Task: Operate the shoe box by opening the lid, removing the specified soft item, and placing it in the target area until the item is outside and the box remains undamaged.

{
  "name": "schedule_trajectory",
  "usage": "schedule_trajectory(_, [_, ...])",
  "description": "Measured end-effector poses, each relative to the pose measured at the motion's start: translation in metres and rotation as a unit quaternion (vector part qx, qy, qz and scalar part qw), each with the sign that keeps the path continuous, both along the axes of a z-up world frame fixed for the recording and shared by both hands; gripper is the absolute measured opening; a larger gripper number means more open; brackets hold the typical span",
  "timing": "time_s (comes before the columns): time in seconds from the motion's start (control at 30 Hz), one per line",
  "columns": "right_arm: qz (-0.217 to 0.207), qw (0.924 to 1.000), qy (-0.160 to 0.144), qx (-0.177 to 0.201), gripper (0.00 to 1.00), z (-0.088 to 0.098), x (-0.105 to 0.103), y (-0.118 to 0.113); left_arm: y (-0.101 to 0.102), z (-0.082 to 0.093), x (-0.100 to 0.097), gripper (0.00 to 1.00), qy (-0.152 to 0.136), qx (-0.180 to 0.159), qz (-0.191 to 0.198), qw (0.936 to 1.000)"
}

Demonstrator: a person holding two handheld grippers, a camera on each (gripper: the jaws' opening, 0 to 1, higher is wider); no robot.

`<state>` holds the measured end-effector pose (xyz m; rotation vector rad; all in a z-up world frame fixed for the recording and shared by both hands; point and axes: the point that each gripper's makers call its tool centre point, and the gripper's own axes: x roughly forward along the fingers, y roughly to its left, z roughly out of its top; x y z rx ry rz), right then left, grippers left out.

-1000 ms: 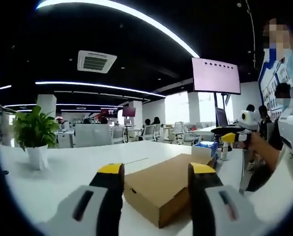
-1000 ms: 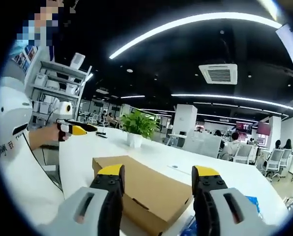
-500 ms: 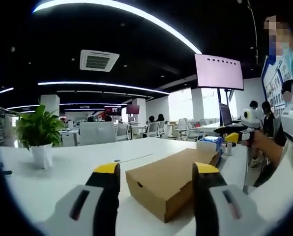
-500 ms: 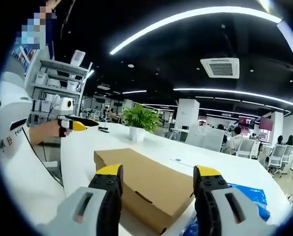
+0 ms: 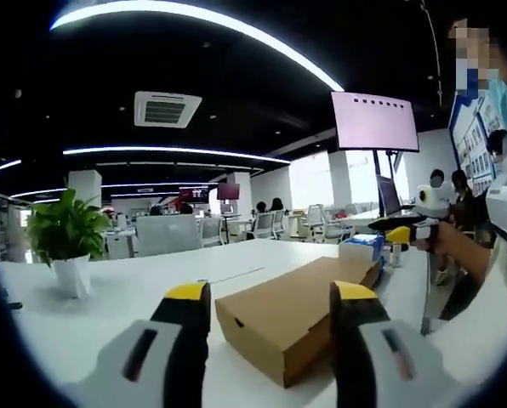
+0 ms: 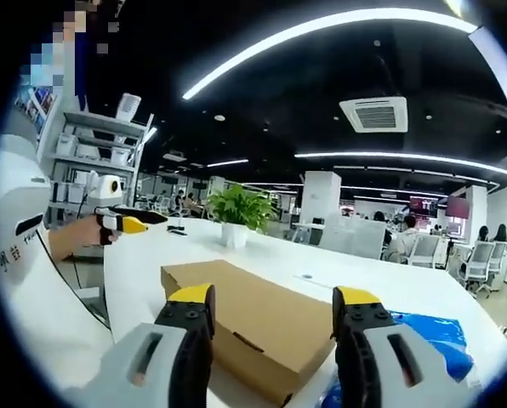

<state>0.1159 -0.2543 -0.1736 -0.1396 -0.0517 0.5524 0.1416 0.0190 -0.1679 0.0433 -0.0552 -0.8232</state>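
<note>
A closed cardboard shoe box point(image 5: 289, 325) sits on a long white table point(image 5: 109, 297) in an open-plan office, its lid down and flush all round. In the left gripper view, the left gripper point(image 5: 270, 299) hovers just short of the box, yellow-tipped jaws spread wide with nothing between them — the box's near corner shows through the gap. The right gripper point(image 5: 398, 231) enters that view from the right, gripped in a person's hand point(image 5: 445, 246) above the table's far end, next to a small white-and-blue carton point(image 5: 360, 249) that stands just beyond the box.

In the right gripper view, the right gripper point(image 6: 275, 299) is likewise wide open and empty, poised over the shoe box point(image 6: 253, 319) — the cardboard runs away between its jaws. A crumpled blue plastic bag point(image 6: 424, 340) lies on the table point(image 6: 356, 276) just beside the box, on the view's right. The left gripper point(image 6: 130, 223) appears at the view's left, held in a hand point(image 6: 71, 238) with a white sleeve. A potted plant point(image 6: 236, 212) in a white pot stands farther along the table, well apart from the box. Office chairs, seated people and a large wall screen point(image 5: 374, 123) fill the background under strip lights.
</note>
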Motion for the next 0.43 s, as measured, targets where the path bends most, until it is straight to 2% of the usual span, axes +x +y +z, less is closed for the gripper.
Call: schedule_trajectory(0.43, [0.001,1.0000,0.000,-0.010,0.55,-0.0015,0.0003,0.0038,-0.0016,0.0017,-0.0031,0.57,0.001,-0.005,-0.006,1.0000])
